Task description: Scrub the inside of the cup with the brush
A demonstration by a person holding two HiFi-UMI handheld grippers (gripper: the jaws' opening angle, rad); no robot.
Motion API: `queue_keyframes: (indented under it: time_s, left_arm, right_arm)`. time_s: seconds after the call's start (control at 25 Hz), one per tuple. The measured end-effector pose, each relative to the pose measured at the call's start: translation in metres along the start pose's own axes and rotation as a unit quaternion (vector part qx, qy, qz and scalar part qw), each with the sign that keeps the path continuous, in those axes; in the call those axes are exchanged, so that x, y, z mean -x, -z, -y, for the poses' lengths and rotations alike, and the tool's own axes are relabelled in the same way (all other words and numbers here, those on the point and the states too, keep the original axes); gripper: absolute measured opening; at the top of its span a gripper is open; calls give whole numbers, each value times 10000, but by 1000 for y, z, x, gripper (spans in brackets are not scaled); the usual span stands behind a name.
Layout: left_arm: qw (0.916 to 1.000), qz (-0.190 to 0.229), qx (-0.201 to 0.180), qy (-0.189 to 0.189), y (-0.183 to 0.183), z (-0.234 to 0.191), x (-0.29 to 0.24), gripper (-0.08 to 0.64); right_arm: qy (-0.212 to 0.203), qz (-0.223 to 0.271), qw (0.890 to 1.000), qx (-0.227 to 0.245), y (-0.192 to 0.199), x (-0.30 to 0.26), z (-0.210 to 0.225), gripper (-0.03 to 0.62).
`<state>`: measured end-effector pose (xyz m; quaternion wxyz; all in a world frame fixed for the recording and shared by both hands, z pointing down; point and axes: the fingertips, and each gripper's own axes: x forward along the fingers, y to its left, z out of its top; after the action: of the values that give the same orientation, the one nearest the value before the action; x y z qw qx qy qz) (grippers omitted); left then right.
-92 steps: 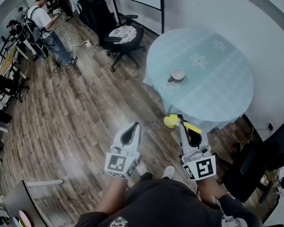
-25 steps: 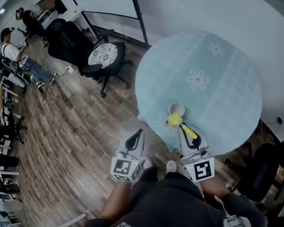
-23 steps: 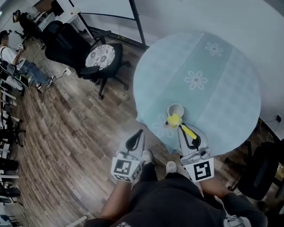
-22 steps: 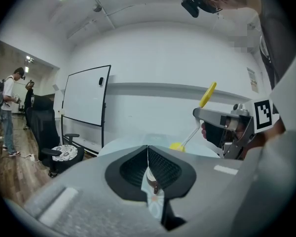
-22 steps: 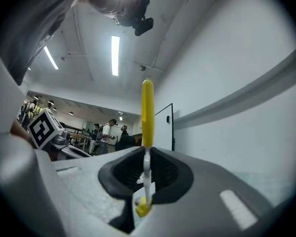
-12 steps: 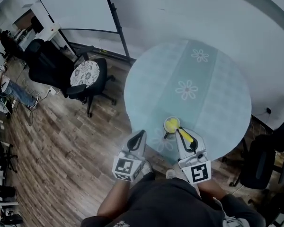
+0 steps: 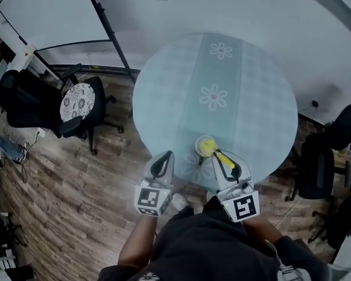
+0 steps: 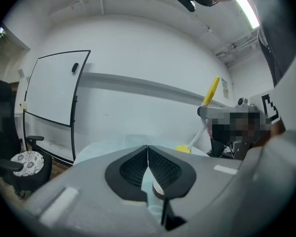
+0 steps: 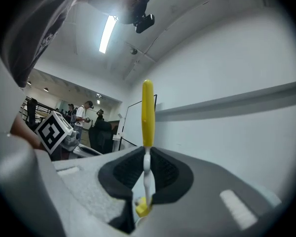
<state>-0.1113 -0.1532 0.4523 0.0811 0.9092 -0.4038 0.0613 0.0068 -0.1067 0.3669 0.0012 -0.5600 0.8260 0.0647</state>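
Glossy yellow plastic brush (image 9: 147, 113), matt cloth-covered table (image 7: 263, 110), grained wood floor (image 7: 76, 186).

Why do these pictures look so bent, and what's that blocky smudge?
Head view: a wide lens curves the floor around the table. Left gripper view: dark round border; the blocky patch was added afterwards. Right gripper view: ceiling light glares; the brush looks sharp.

The round table (image 7: 164, 98) lies open beyond the cup (image 7: 202, 140) and to both its sides. The brush (image 7: 210, 150) head covers the cup's mouth from above, and the left gripper (image 7: 163, 158) hangs just left of the cup, apart from it
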Motion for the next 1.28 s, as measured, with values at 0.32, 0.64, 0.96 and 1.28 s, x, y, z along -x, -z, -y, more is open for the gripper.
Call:
queue_keyframes:
  time_s: [0.32, 0.64, 0.96, 1.28]
  left_arm:
    - [10000, -53, 38, 44, 13, 4, -29, 5]
    - [9992, -243, 299, -118, 41, -6, -58, 5]
    - [9982, -345, 365, -339, 67, -14, -76, 5]
    - [9973, -453, 387, -435, 85, -16, -76, 5]
  right_arm:
    - [-198, -251, 9995, 11, 27, -15, 14, 35]
    - [-344, -614, 9973, -193, 73, -38, 33, 35]
    - [-612, -923, 9936, -214, 118, -51, 44, 35]
    - [-821, -1156, 9894, -311, 141, -52, 41, 35]
